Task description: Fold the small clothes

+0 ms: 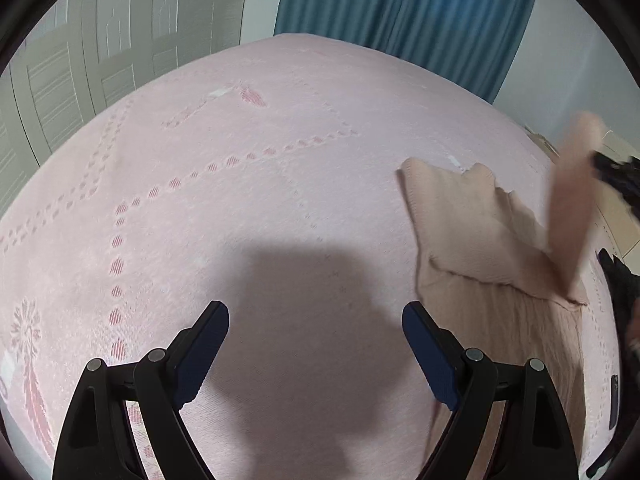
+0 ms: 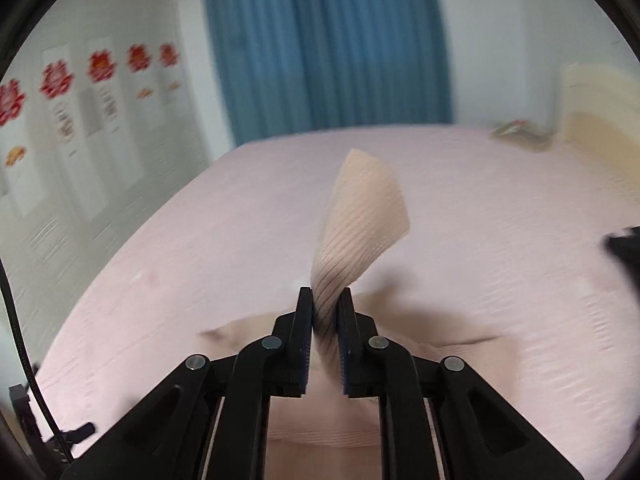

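At lower centre, the right gripper (image 2: pixel 325 304) pinched a sleeve (image 2: pixel 360 216) of the peach garment (image 1: pixel 472 232), lifting it, likely to fold inward. The left gripper (image 1: pixel 316 320) hung spread and empty over the pink bed (image 1: pixel 240 160).

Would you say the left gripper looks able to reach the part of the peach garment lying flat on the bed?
Probably yes: the left gripper is open, and the garment lies just beside it on the pink bedspread, with nothing between.
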The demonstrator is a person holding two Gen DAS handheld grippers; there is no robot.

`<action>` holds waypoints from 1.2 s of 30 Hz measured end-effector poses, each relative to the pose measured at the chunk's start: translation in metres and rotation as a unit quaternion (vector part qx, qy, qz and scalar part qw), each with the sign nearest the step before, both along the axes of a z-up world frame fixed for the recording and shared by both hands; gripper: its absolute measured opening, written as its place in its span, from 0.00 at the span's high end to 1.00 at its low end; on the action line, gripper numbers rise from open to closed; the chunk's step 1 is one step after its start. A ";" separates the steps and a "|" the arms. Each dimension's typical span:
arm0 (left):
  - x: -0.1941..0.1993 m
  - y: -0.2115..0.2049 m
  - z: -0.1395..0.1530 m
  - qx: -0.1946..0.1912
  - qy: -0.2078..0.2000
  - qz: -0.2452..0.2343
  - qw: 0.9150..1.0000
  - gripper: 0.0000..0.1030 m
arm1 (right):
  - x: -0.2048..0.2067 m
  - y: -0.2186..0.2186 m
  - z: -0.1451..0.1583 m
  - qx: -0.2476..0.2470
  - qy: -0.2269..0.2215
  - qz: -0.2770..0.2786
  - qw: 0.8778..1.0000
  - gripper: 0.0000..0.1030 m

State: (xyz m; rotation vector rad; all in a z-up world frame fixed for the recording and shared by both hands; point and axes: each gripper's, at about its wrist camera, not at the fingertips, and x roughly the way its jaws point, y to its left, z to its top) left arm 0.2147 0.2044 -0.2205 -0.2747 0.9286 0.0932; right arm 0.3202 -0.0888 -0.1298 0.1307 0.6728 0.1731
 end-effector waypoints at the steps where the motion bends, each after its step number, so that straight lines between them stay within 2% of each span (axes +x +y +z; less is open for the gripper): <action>1: 0.000 0.001 -0.002 -0.001 0.002 0.000 1.000 0.15 | 0.003 0.013 -0.015 0.017 0.018 0.032 0.999 0.61; 2: 0.000 0.003 -0.005 -0.003 0.004 -0.001 1.000 0.15 | 0.005 0.022 -0.028 0.027 0.034 0.055 0.998 0.50; 4: 0.001 0.004 -0.009 -0.008 0.004 -0.007 1.000 0.15 | 0.002 0.027 -0.046 0.020 0.047 0.069 0.996 0.50; 6: 0.003 0.000 -0.011 -0.012 0.000 -0.016 1.000 0.15 | -0.006 0.019 -0.057 -0.003 0.047 0.057 0.997 0.48; 10: 0.019 -0.025 -0.013 -0.027 -0.009 -0.050 0.998 0.15 | -0.012 -0.046 -0.070 -0.011 0.070 0.009 0.997 0.48; 15: 0.048 -0.069 -0.013 -0.014 -0.017 -0.088 0.996 0.15 | -0.037 -0.120 -0.093 -0.034 0.090 -0.061 0.993 0.48; 17: 0.060 -0.081 -0.015 -0.014 -0.015 -0.090 0.996 0.15 | -0.048 -0.149 -0.105 -0.036 0.104 -0.084 0.990 0.48; 20: 0.074 -0.092 -0.017 -0.018 -0.013 -0.084 0.996 0.16 | -0.057 -0.174 -0.123 -0.030 0.122 -0.105 0.987 0.48; 25: 0.090 -0.102 -0.022 -0.011 -0.005 -0.069 0.998 0.20 | -0.052 -0.189 -0.148 -0.029 0.136 -0.108 0.984 0.48; 28: 0.096 -0.102 -0.025 -0.007 -0.003 -0.057 0.998 0.31 | -0.040 -0.201 -0.155 -0.020 0.139 -0.113 0.984 0.48; 30: 0.103 -0.104 -0.028 -0.004 0.003 -0.054 0.999 0.43 | -0.034 -0.204 -0.157 -0.006 0.143 -0.116 0.983 0.52; 31: 0.105 -0.104 -0.029 -0.004 0.007 -0.052 0.999 0.46 | -0.029 -0.206 -0.159 0.001 0.141 -0.114 0.983 0.61; 32: 0.109 -0.106 -0.030 -0.007 0.009 -0.053 0.999 0.52 | -0.028 -0.206 -0.157 0.004 0.137 -0.112 0.984 0.77; 33: 0.113 -0.107 -0.030 -0.008 0.006 -0.054 0.998 0.57 | -0.027 -0.209 -0.157 0.009 0.131 -0.109 0.985 0.82; 35: 0.118 -0.111 -0.029 -0.002 -0.005 -0.053 0.999 0.66 | -0.031 -0.220 -0.155 0.039 0.104 -0.111 0.988 0.83; 36: 0.120 -0.113 -0.029 0.004 -0.007 -0.054 0.999 0.66 | -0.034 -0.227 -0.157 0.059 0.102 -0.118 0.986 0.82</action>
